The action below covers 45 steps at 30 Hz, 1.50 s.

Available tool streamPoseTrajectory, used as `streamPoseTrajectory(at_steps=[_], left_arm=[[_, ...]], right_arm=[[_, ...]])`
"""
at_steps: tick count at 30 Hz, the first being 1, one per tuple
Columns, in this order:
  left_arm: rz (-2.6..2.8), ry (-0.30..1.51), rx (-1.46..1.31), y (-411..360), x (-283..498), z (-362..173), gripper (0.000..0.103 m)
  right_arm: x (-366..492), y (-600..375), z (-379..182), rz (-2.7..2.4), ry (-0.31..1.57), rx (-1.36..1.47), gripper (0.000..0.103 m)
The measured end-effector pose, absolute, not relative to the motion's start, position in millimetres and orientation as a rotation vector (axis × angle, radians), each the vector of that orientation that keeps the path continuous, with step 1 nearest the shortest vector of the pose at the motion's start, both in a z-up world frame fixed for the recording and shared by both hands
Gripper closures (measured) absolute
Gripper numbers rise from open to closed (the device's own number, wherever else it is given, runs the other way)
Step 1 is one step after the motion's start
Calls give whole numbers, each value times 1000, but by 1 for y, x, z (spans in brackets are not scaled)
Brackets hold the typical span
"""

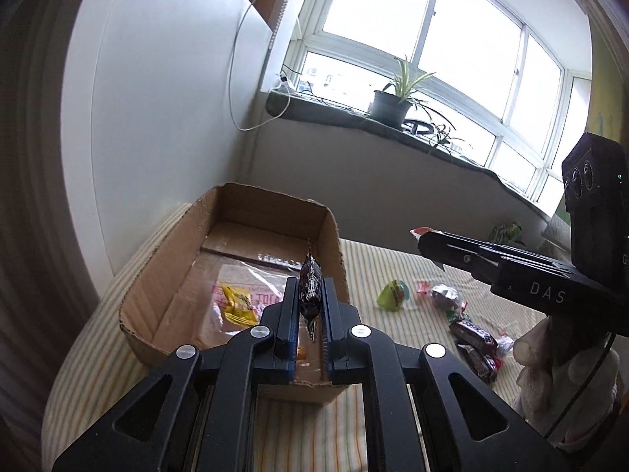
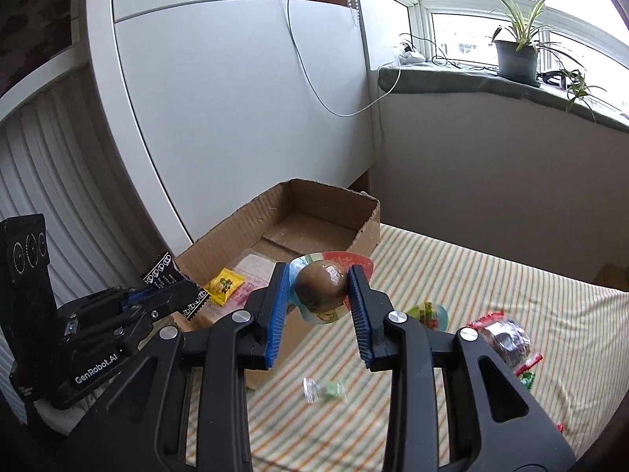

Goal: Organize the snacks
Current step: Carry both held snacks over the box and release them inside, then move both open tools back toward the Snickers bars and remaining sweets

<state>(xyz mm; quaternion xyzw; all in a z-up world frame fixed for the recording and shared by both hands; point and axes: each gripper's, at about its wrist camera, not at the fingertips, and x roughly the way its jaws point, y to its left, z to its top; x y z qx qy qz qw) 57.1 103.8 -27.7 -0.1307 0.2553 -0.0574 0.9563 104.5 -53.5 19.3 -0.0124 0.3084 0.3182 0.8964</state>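
Left gripper (image 1: 309, 306): clamped on a dark, crinkly foil snack packet (image 1: 309, 289), which is pinched edge-on between the ridged blue pads and held above the near end of the box.
Right gripper (image 2: 318, 295): closed on a jelly cup (image 2: 323, 285), a glossy brown dome on a flat printed lid, gripped at both sides and held above the bed just beside the box's right wall.
Cardboard box (image 1: 159, 275): open-topped and oblong, with corrugated walls and rough torn rims; it is set on the striped sheet near the white cabinet.
Box contents: a yellow sachet (image 1: 237, 302) is seen lying flat on a clear plastic bag on the box floor.
Striped bedsheet (image 1: 393, 271): soft fabric with thin pale green and orange lines.
Loose snacks: a green jelly cup (image 1: 392, 294), a shiny foil-wrapped sweet (image 1: 446, 297) and dark chocolate bars (image 1: 473, 336) are scattered on the sheet, well apart from the box.
Windowsill: a potted plant (image 1: 393, 104) with long narrow leaves is stood there.
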Motion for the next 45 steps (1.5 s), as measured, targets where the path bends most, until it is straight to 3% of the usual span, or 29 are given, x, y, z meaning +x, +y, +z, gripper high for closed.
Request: streamPoseTrajectory(at_steps=[18, 19, 20, 22, 23, 25, 26, 29, 45], left_arm=[[-48, 553, -350, 149, 83, -34, 94], [-46, 553, -354, 150, 84, -35, 94], [-44, 556, -356, 151, 85, -35, 92], [-34, 564, -359, 152, 85, -36, 71], [-30, 562, -358, 152, 84, -36, 66], [-21, 557, -356, 152, 82, -35, 51], [-20, 555, -360, 153, 81, -36, 50], [-23, 547, -364, 154, 80, -34, 49], [-99, 513, -306, 122, 68, -25, 49]], right_arm=[[157, 2, -10, 689, 720, -17, 69], [156, 3, -10, 676, 716, -27, 63], [156, 4, -9, 666, 709, -33, 47], [153, 1, -6, 654, 685, -24, 25], [153, -2, -5, 648, 677, -19, 22], [152, -7, -1, 641, 674, -15, 22], [152, -10, 0, 635, 671, -13, 22], [150, -19, 4, 608, 656, -8, 18], [114, -98, 17, 557, 636, 5, 17]])
